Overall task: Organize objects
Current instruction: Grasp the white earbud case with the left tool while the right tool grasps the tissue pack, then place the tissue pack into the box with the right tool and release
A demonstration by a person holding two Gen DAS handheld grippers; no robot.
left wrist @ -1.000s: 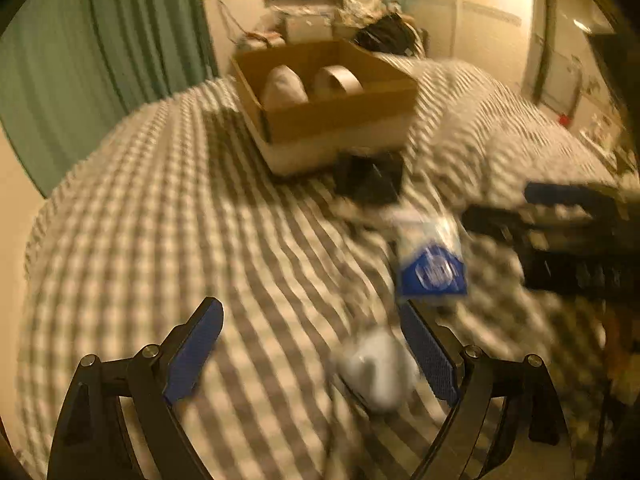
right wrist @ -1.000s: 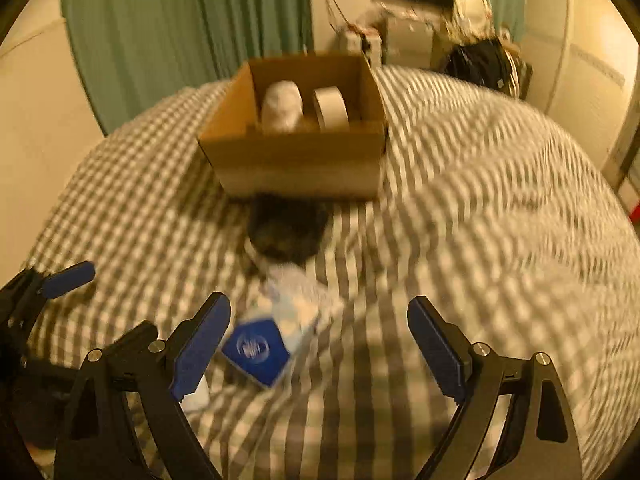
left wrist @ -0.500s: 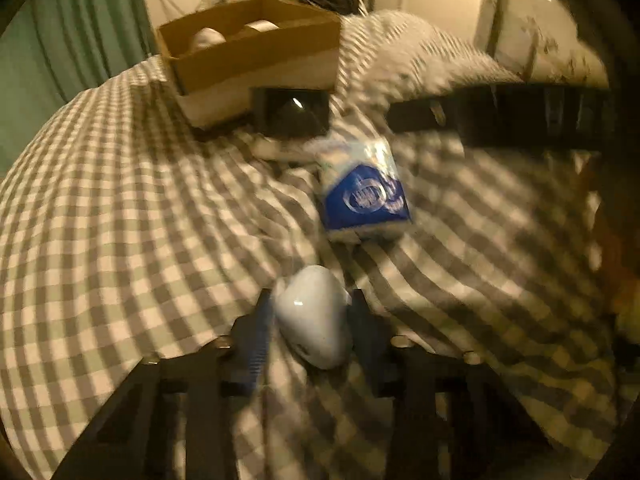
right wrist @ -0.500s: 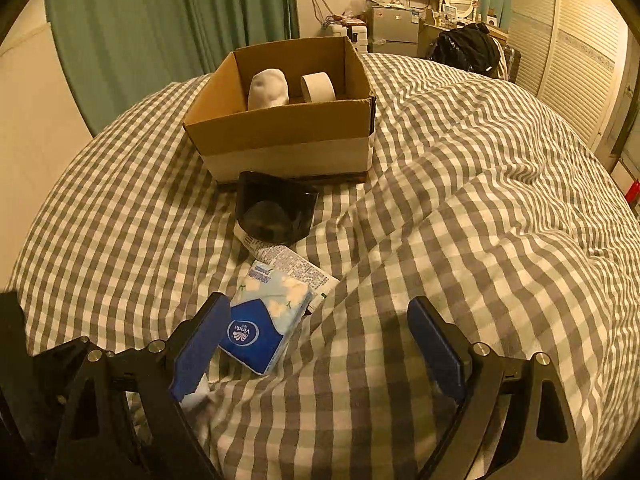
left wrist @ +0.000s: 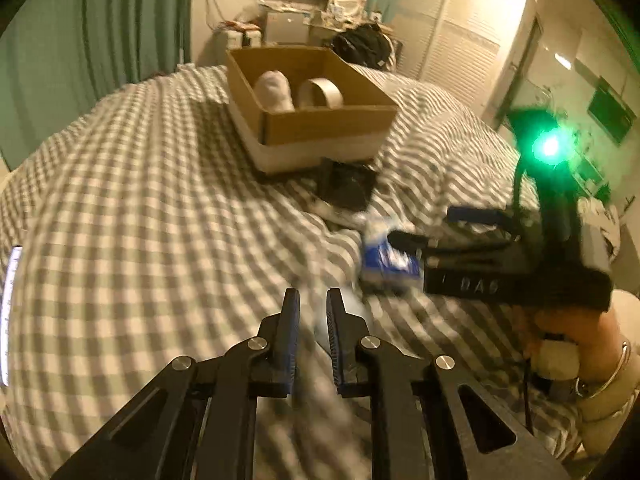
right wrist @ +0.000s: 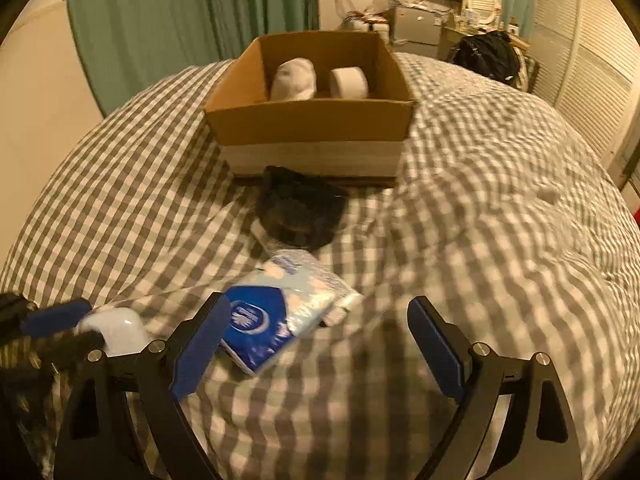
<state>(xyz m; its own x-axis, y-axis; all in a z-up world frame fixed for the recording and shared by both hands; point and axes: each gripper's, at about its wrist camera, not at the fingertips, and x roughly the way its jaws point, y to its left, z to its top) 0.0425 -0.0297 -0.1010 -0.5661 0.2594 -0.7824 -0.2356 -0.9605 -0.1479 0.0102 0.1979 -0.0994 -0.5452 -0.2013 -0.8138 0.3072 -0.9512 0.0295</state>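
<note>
We see a gingham bed [right wrist: 500,208], green curtains [right wrist: 192,20]; left claw [left wrist: 313,304] nearly closed, empty; right claw [right wrist: 320,320] spread wide.

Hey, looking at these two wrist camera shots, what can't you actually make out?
- Dark object in front of the cardboard box: motion-blurred in both views, identity unclear.
- White rounded object: whether the left gripper grips it; its fingers and blur hide the contact.
- Blue tissue pack: print too blurred to read; in the left wrist view the right gripper covers it.
- Box floor: hidden by the near wall.
</note>
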